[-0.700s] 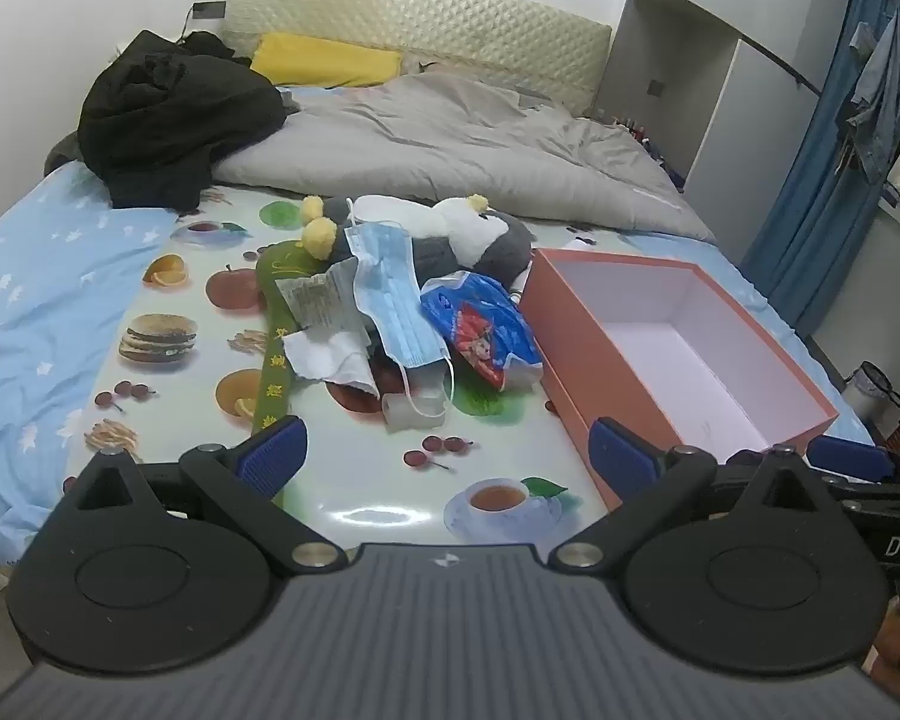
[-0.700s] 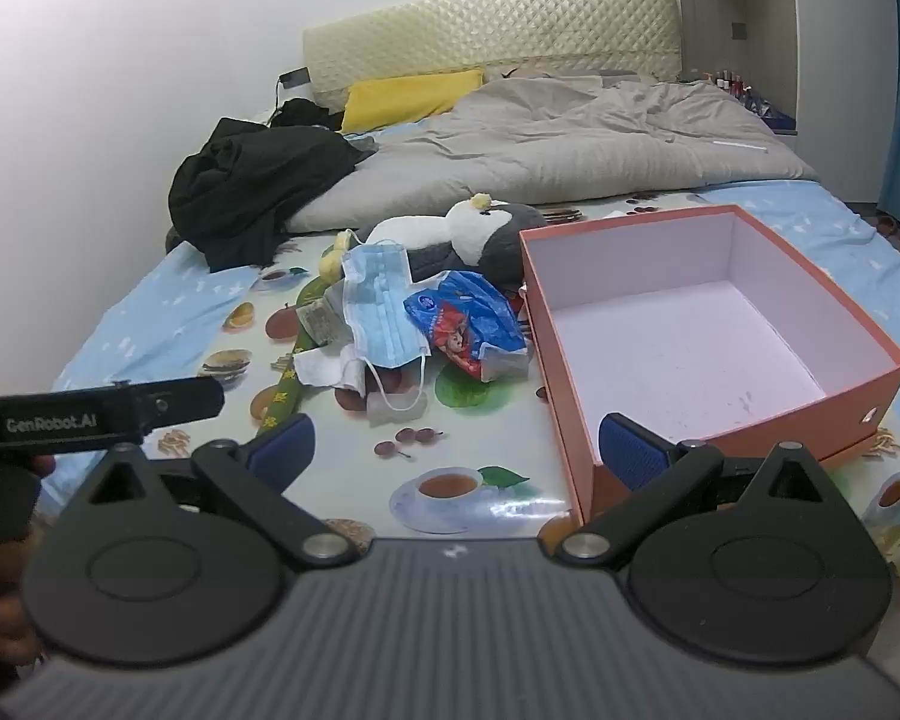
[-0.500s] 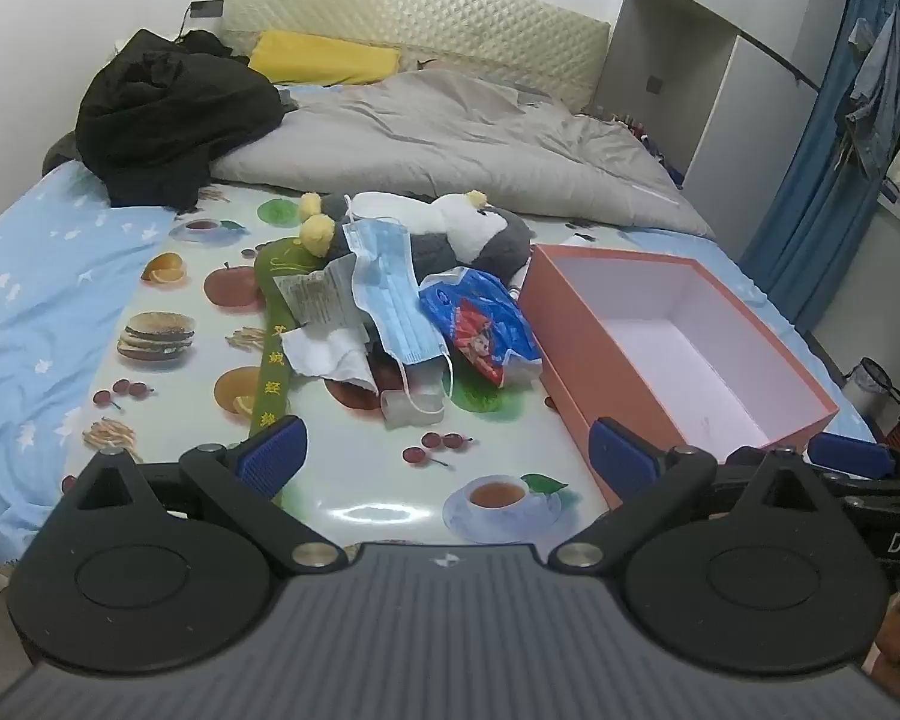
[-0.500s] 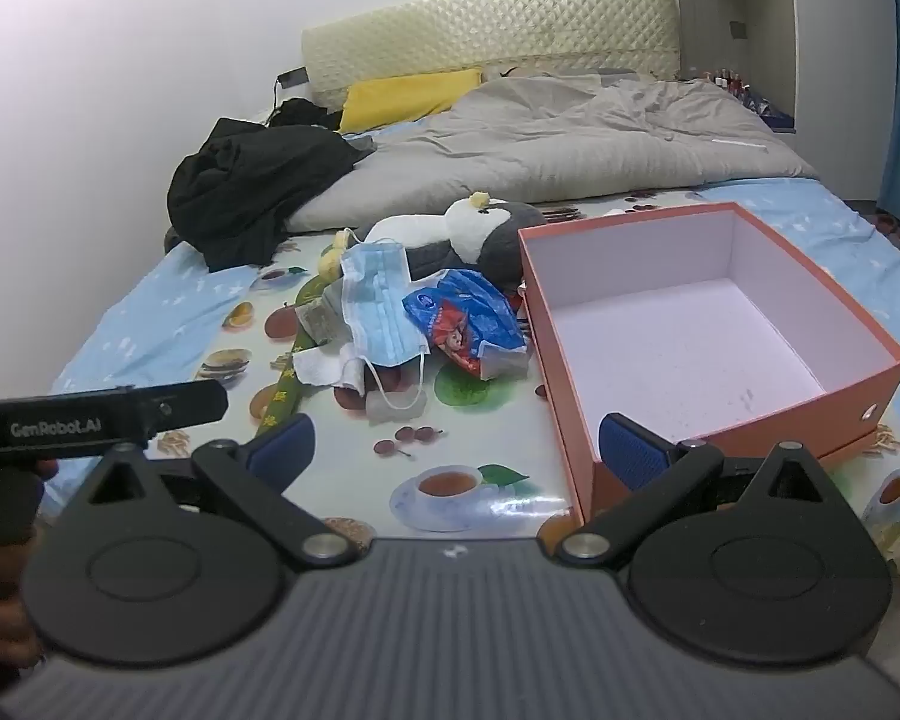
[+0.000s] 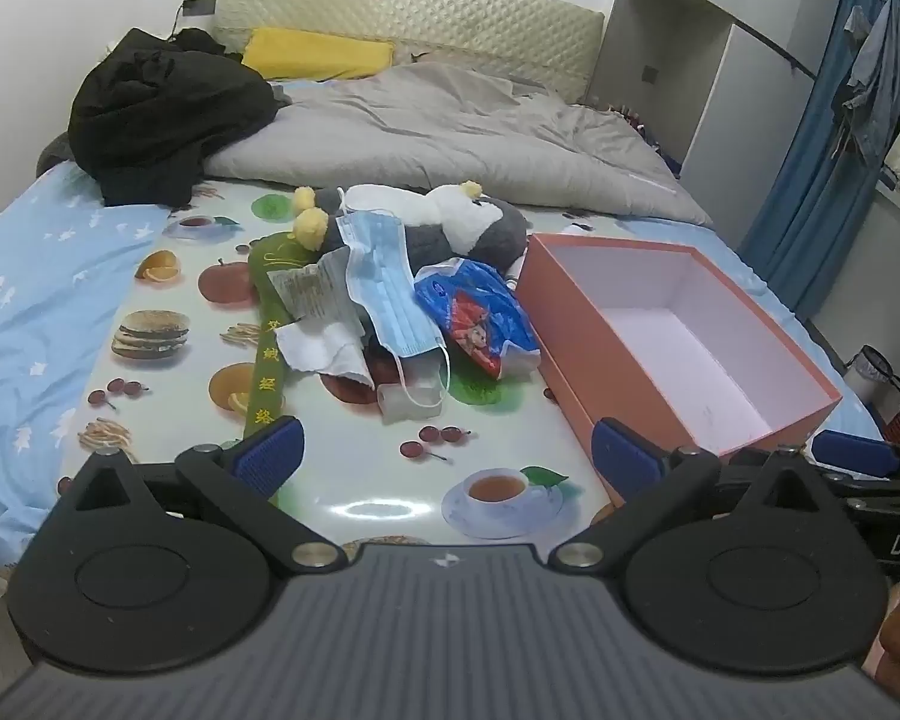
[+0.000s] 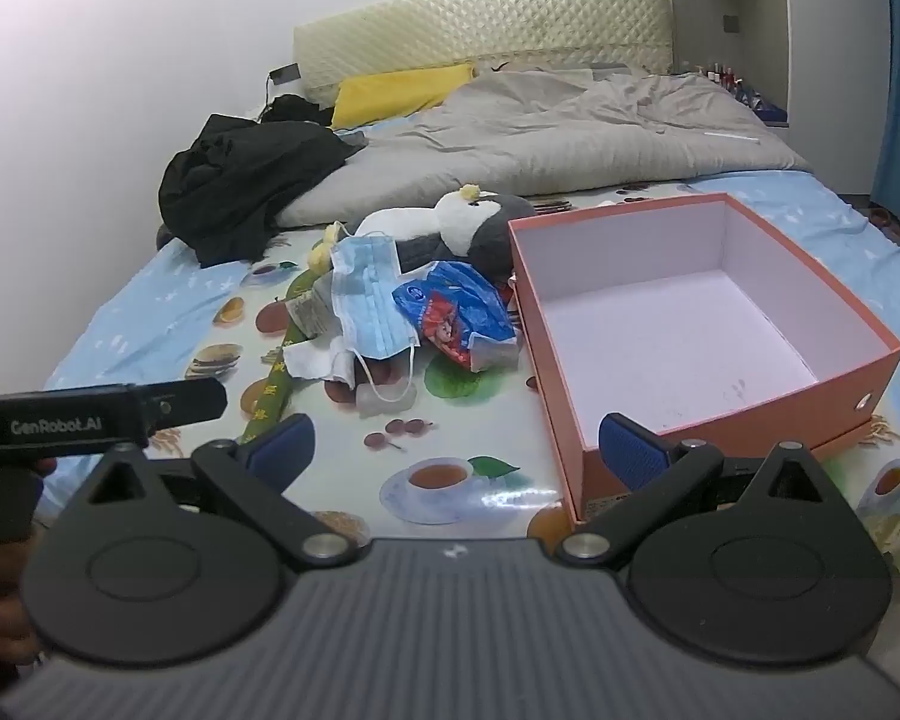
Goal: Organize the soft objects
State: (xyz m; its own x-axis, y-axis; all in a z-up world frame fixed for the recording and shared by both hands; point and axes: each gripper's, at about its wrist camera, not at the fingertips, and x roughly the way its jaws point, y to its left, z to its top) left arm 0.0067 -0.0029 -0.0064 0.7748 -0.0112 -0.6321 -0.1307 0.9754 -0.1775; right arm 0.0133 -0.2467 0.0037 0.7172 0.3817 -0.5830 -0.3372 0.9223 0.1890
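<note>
A heap of soft things lies on a fruit-print mat [image 5: 354, 480] on the bed: a grey-and-white plush penguin [image 5: 462, 228] [image 6: 468, 222], a blue face mask [image 5: 384, 282] [image 6: 366, 306], a blue-and-red plastic bag [image 5: 480, 312] [image 6: 450, 312], crumpled paper [image 5: 318, 312] and a green strip with yellow characters [image 5: 264, 360]. An open orange box [image 5: 576, 324] [image 6: 744, 414] with a white inside stands to the right of the heap, nothing in it. My left gripper [image 5: 444, 456] and right gripper [image 6: 456, 444] both hover open near the mat's front edge, short of the heap, nothing between their fingers.
A grey duvet [image 5: 450, 138], a black garment pile [image 5: 162, 108] and a yellow pillow [image 5: 318, 54] lie further back on the bed. Blue curtains and hanging clothes [image 5: 858, 120] are at the right. The left gripper's body [image 6: 90, 414] shows at the right wrist view's left edge.
Both views have shifted only slightly; the heap and the box lie as before, and both grippers stay open.
</note>
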